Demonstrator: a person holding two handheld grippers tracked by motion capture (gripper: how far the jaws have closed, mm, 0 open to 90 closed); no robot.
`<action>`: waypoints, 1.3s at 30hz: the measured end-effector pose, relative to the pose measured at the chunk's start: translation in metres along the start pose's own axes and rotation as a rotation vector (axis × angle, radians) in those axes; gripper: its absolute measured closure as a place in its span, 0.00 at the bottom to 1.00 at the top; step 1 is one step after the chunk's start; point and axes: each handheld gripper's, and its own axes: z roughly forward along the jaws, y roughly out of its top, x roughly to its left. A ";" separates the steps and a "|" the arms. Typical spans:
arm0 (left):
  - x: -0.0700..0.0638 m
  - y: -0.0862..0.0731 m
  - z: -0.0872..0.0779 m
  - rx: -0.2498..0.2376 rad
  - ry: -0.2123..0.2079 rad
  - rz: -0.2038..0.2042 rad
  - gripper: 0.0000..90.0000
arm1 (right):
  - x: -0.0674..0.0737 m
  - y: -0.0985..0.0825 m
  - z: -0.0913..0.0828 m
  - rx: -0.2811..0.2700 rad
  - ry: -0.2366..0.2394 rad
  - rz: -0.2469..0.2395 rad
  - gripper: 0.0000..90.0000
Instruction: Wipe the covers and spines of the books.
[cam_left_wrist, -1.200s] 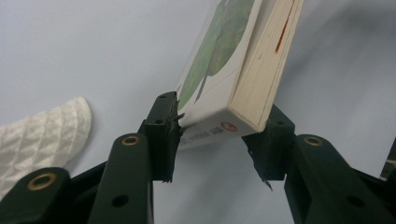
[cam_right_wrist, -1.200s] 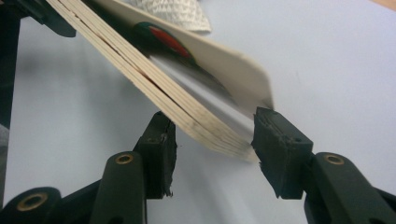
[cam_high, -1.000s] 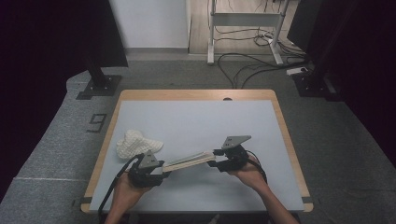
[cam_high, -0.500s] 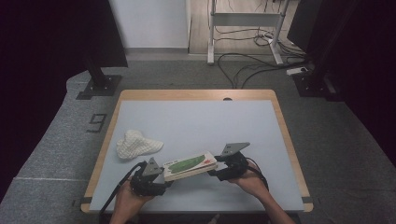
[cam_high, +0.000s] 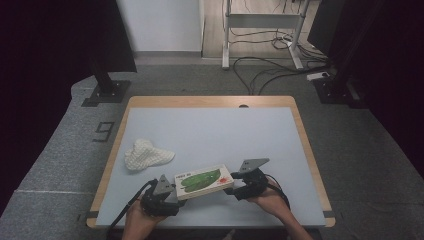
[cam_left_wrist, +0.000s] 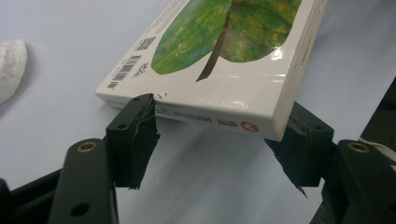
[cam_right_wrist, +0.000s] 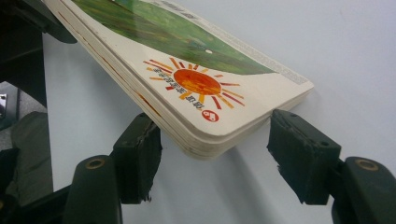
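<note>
A: What is lying between the two grippers?

B: A thick board book (cam_high: 203, 182) — glossy white cover with a big green leaf, a barcode at one corner, a red-orange sun at the other end. It is sitting near the table's (cam_high: 210, 132) front edge, roughly mid-width.

A: Going left to right, what is around it?

B: A crumpled white cloth (cam_high: 146, 154) is lying well off to the left, clear of everything. Then the left gripper (cam_left_wrist: 217, 140), the book, and the right gripper (cam_right_wrist: 215, 156). Nothing is blocking either end.

A: Are the jaws gripping?

B: The left gripper's jaws have just been opening; the book's spine end is sitting between them, one pad (cam_left_wrist: 135, 123) right at the edge, the other tucked by the far corner, so a firm squeeze isn't showing. The right gripper's jaws have been opening too — the sun end is lying between them with a gap at each side.

A: Which way is it pointing?

B: Its long axis is running left to right across the table, the right end angled slightly farther from the person, cover facing up.
</note>
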 end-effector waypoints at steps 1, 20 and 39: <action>0.000 -0.001 0.000 0.001 0.003 -0.001 0.38 | 0.000 -0.001 0.000 -0.001 0.001 0.003 0.38; 0.001 -0.009 0.015 0.048 -0.008 0.002 0.38 | 0.002 -0.015 0.005 0.027 0.012 0.010 0.38; 0.023 0.003 0.048 0.030 -0.005 0.006 0.38 | -0.029 -0.013 0.020 0.038 -0.072 0.037 0.38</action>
